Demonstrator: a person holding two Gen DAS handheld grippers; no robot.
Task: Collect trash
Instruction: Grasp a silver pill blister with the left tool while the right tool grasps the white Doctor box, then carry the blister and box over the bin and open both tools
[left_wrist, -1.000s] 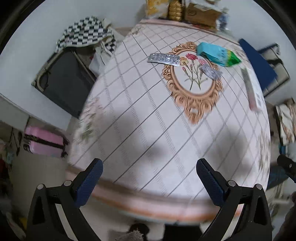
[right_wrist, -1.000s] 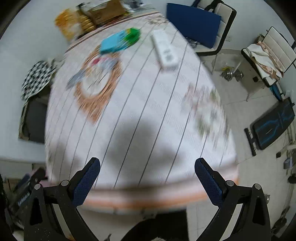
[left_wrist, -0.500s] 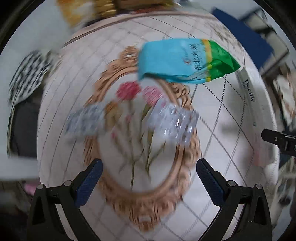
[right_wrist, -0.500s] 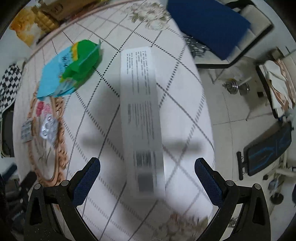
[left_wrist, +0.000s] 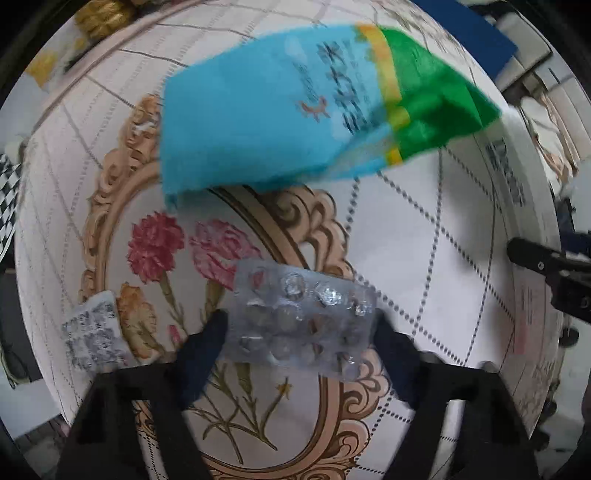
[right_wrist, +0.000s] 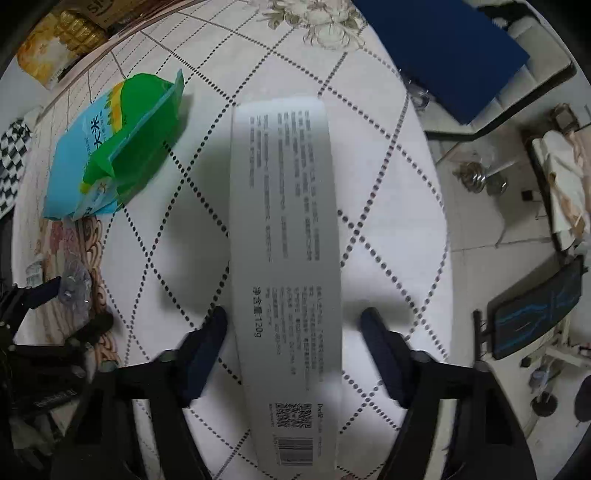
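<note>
Our left hand-held gripper (left_wrist: 299, 328) spread around the blister pack (left_wrist: 301, 319) (contact unclear), right hand-held gripper (right_wrist: 293, 326) apart, straddling the long white box (right_wrist: 284, 266), blue-green bag (right_wrist: 114, 147) left of that box.

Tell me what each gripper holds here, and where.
Left gripper brackets the blister pack by its short ends; right gripper straddles the long white box. Firm grip cannot be told.

Floral-patterned table (right_wrist: 406, 206), blue-cushioned chair (right_wrist: 443, 51), pale tiled floor (right_wrist: 491, 229)
</note>
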